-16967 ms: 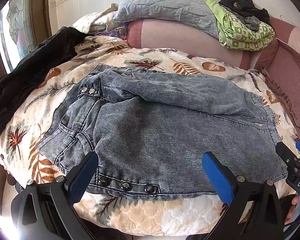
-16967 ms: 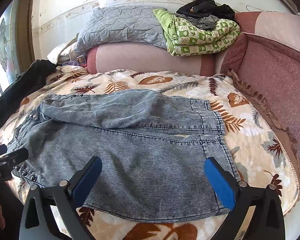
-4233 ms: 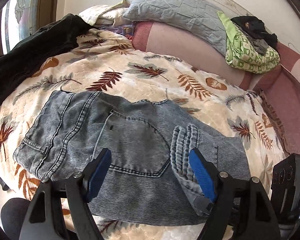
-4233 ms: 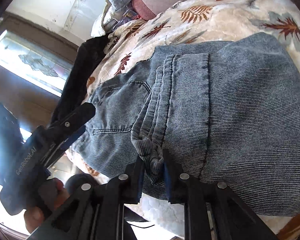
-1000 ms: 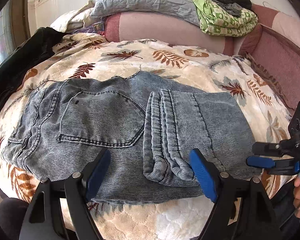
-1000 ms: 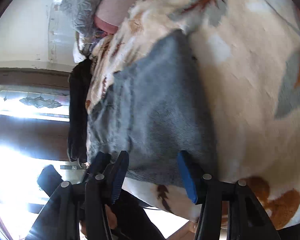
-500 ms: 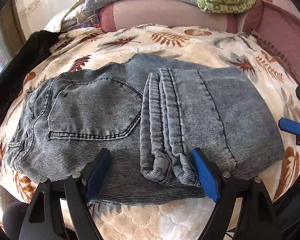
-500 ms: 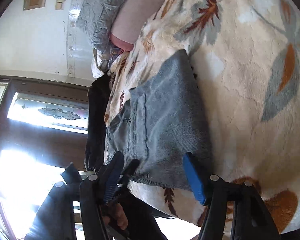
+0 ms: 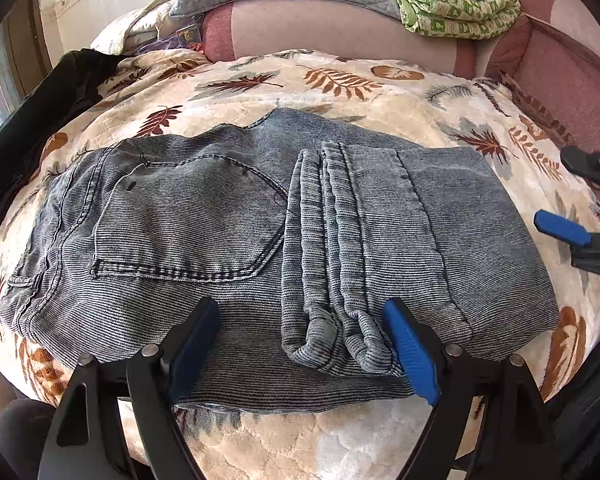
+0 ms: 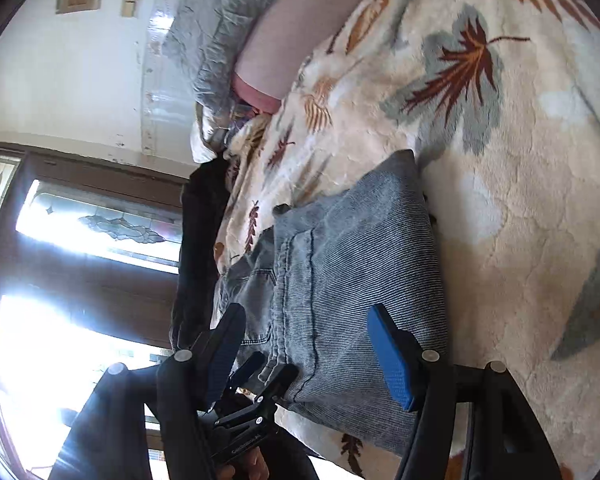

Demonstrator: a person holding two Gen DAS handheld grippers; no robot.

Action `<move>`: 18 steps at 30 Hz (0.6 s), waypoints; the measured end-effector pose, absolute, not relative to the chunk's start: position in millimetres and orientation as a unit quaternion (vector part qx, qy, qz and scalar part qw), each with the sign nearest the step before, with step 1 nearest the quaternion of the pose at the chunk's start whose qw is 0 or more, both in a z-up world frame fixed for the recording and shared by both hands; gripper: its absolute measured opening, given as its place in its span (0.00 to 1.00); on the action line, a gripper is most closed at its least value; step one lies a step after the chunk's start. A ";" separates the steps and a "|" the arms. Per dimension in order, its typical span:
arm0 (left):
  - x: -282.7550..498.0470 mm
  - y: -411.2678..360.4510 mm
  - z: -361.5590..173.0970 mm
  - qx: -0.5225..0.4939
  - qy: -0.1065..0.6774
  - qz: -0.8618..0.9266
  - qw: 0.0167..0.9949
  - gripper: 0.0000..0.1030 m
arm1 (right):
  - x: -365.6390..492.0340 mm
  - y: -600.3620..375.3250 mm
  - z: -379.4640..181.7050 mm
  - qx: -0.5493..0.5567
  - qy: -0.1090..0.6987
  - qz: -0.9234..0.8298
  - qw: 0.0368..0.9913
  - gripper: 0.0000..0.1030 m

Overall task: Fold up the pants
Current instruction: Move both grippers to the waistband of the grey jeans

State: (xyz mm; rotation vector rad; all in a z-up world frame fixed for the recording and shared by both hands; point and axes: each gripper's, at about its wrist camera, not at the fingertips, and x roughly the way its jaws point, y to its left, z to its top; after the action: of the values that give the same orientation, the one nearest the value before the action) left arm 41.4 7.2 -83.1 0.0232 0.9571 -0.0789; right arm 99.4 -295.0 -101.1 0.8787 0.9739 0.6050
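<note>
A bed (image 9: pixel 339 80) with a cream leaf-print blanket fills the frame, a pink padded headboard (image 9: pixel 319 28) along the top. White wall (image 10: pixel 60 60) sits upper left in the right wrist view. Below it, a dark-framed stained-glass window (image 10: pixel 100 232) glares with daylight.

Bed (image 9: pixel 339 436) covered in cream plush blanket (image 9: pixel 379 96), brown and grey leaf print. Grey denim pants (image 9: pixel 172 224) lie flat on it, folded, just past left fingers, hems stacked on top. Black garment (image 9: pixel 24 132) draped over bed edge, far left of fingers. Pinkish bolster (image 9: pixel 323 28) along far side.
</note>
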 end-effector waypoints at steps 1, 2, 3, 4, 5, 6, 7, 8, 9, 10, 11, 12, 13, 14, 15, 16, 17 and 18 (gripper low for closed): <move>39.7 10.5 -80.1 -0.001 0.457 -0.039 0.889 0.83 | 95.2 -298.3 -102.5 0.403 0.439 0.276 0.754 0.67; 37.4 14.4 -76.6 -0.012 0.452 -0.039 0.891 0.83 | 94.8 -301.0 -104.7 0.408 0.437 0.276 0.753 0.67; 34.9 18.2 -73.0 -0.022 0.448 -0.038 0.893 0.83 | 93.4 -303.4 -109.2 0.418 0.438 0.274 0.748 0.67; 32.1 22.1 -69.0 -0.029 0.442 -0.034 0.896 0.83 | 93.7 -303.7 -111.3 0.427 0.439 0.272 0.742 0.67; 29.1 26.2 -64.9 -0.032 0.435 -0.027 0.899 0.83 | 93.1 -303.4 -111.6 0.428 0.440 0.278 0.739 0.67; 26.1 30.6 -61.4 -0.035 0.429 -0.019 0.902 0.83 | 91.5 -302.7 -110.1 0.423 0.441 0.287 0.738 0.67; 24.0 35.0 -58.9 -0.039 0.426 -0.012 0.904 0.83 | 90.0 -297.8 -106.3 0.414 0.439 0.298 0.739 0.67; 22.7 38.9 -58.0 -0.043 0.425 -0.008 0.904 0.83 | 88.5 -290.8 -102.6 0.404 0.438 0.313 0.739 0.67; 22.9 41.9 -58.6 -0.044 0.428 -0.003 0.903 0.83 | 87.2 -284.0 -100.8 0.393 0.441 0.327 0.737 0.67; 24.5 43.5 -61.7 -0.042 0.434 0.001 0.900 0.83 | 87.5 -276.0 -102.0 0.380 0.453 0.334 0.734 0.71; 27.6 43.6 -66.9 -0.036 0.444 0.004 0.895 0.83 | 89.4 -266.8 -108.0 0.362 0.476 0.329 0.731 0.74; 31.1 41.1 -72.8 -0.020 0.457 0.006 0.889 0.83 | 92.2 -258.8 -119.0 0.341 0.508 0.313 0.726 0.77; 32.5 36.3 -74.7 0.002 0.460 0.008 0.888 0.83 | 92.9 -254.6 -127.3 0.336 0.519 0.307 0.723 0.77; 31.3 33.4 -73.3 0.013 0.455 0.009 0.890 0.83 | 91.3 -255.5 -123.6 0.338 0.510 0.305 0.730 0.77; 30.5 32.9 -70.8 0.011 0.454 0.007 0.891 0.83 | 90.4 -255.5 -118.4 0.334 0.508 0.309 0.731 0.77; 30.0 34.4 -68.6 -0.001 0.455 0.002 0.891 0.83 | 88.1 -256.9 -113.4 0.333 0.495 0.317 0.738 0.77; 28.7 36.3 -66.5 -0.013 0.455 -0.001 0.890 0.83 | 85.8 -260.1 -110.1 0.337 0.482 0.315 0.745 0.77; 27.9 37.9 -64.3 -0.021 0.454 -0.001 0.891 0.83 | 84.0 -263.4 -108.5 0.342 0.474 0.312 0.749 0.77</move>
State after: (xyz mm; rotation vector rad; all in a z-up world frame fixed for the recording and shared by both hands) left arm 27.9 37.9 -64.3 -0.0426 0.9430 -0.0022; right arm 84.0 -263.4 -108.5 0.7484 1.0354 0.6819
